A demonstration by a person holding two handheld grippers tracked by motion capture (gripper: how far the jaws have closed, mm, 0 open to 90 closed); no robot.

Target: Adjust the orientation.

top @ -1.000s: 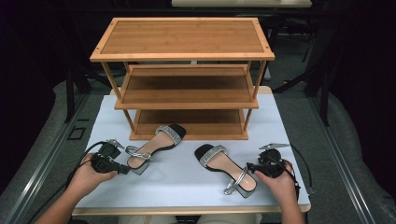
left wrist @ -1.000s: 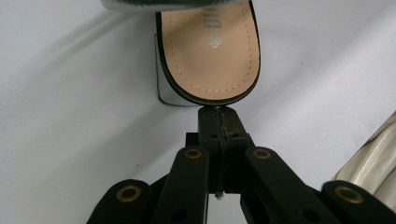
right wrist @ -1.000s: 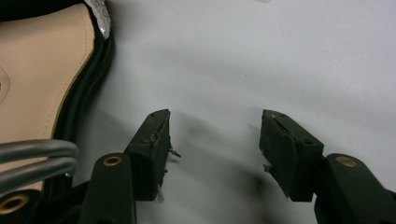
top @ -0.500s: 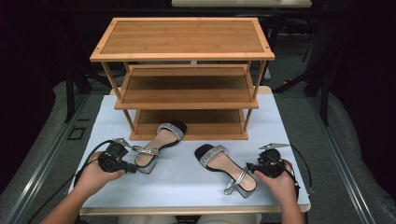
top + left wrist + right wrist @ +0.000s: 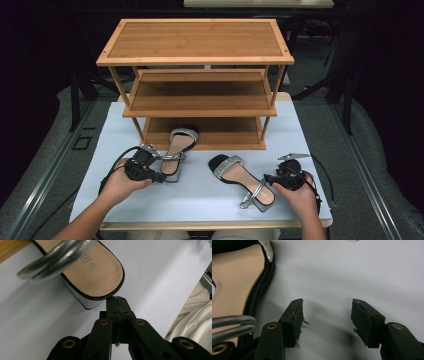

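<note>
Left sandal (image 5: 176, 148): toe tucked under the shelf rack's (image 5: 200, 85) bottom tier, part hidden; heel toward the worktop's (image 5: 120, 130) left edge.
Left tool (image 5: 117, 300): jaws together, tips at that heel's rim; contact unclear.
Right sandal (image 5: 242, 180): near front edge.
Right tool (image 5: 327, 312): jaws apart, empty, beside its heel.

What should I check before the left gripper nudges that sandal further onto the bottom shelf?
1. Left gripper shut, tips at the sandal's heel: ok.
2. Left sandal toe on the rack's bottom shelf: ok, heel on the white table.
3. Shelf room ahead of the toe: ok.
4. Right gripper open, holding nothing: ok.
5. Right sandal apart from the left one: ok.
6. Tips actually touching the heel: cannot tell.
</note>
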